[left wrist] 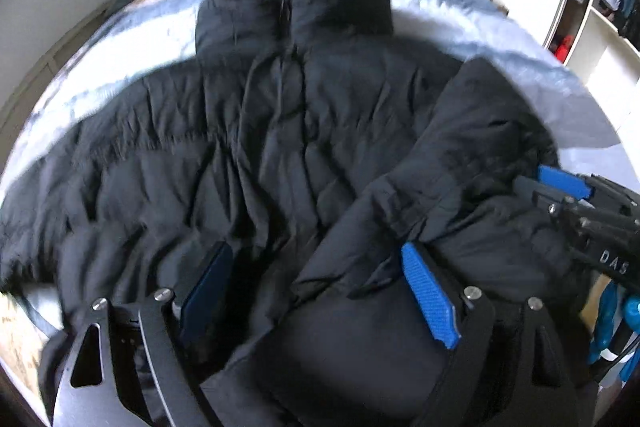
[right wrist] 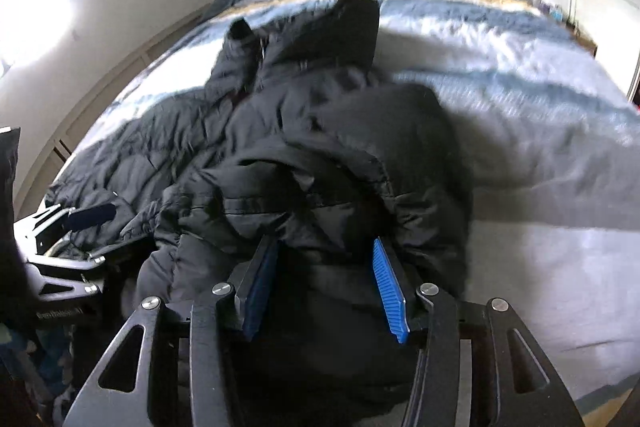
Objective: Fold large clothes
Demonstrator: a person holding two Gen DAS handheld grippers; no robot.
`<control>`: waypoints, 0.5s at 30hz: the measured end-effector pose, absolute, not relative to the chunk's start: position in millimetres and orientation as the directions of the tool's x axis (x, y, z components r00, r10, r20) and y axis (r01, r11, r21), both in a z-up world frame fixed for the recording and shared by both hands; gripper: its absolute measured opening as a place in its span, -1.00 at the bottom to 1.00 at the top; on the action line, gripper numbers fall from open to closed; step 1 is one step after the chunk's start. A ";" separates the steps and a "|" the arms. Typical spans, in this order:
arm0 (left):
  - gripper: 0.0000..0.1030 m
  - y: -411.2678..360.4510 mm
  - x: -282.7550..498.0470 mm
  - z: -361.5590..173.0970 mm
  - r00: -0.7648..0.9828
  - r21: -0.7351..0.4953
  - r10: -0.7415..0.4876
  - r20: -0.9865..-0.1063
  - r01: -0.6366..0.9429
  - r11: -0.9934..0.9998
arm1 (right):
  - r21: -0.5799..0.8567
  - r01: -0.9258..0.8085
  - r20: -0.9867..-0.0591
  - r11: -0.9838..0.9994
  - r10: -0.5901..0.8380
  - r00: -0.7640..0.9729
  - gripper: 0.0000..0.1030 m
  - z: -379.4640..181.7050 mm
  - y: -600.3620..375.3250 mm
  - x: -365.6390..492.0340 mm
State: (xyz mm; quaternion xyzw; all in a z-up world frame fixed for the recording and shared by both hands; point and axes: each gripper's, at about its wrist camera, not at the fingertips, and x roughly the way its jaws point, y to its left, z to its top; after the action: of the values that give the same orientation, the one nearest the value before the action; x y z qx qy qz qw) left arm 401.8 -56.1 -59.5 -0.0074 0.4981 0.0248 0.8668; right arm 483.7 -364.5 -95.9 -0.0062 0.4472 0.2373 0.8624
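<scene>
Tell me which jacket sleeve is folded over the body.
The sleeve by the right gripper; it lies across the jacket front, while the other sleeve stretches out on the bed.

left wrist: close, angled down | right wrist: same | shared: jacket (left wrist: 280, 131)

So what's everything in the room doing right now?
Black puffy quilted jacket: spread on the bed, one sleeve folded over its front.
Left tool: open, jacket fabric between its blue pads.
Right tool: jacket bunched between its pads; grip unclear.
Striped bed cover: rumpled.
White wardrobe: open.
</scene>
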 end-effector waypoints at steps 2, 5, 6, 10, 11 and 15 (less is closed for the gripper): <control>0.68 -52.8 402.3 -67.3 0.494 -0.003 0.026 -0.869 -0.057 0.998 | 0.222 -0.402 -0.775 0.888 0.411 0.481 -0.02 -109.4 -362.5 484.5; 0.68 -52.0 401.2 -64.4 0.495 0.001 0.025 -0.868 -0.048 0.999 | 0.227 -0.392 -0.782 0.891 0.407 0.473 -0.01 -116.1 -361.2 487.6; 0.67 -51.7 399.8 -61.4 0.500 0.007 0.028 -0.866 -0.046 0.999 | 0.220 -0.394 -0.785 0.892 0.402 0.471 -0.01 -113.8 -360.9 487.4; 0.67 -46.4 381.8 -38.0 0.543 0.024 0.047 -0.838 -0.050 0.998 | 0.182 -0.410 -0.776 0.894 0.386 0.498 -0.01 -92.2 -360.7 475.2; 0.67 -44.9 375.3 -33.1 0.553 0.031 0.053 -0.831 -0.049 0.998 | 0.175 -0.414 -0.768 0.893 0.387 0.510 -0.01 -84.6 -361.0 468.0; 0.67 -36.9 347.4 -24.2 0.570 0.054 0.073 -0.818 -0.051 0.997 | 0.183 -0.446 -0.725 0.876 0.427 0.541 0.04 -61.5 -358.5 430.4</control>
State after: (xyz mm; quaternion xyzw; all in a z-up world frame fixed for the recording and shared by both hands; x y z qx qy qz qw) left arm 347.4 -36.9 -24.2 0.0122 0.4624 0.0351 0.8859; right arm 430.4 -358.5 -61.5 -0.0118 0.4097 0.2485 0.8776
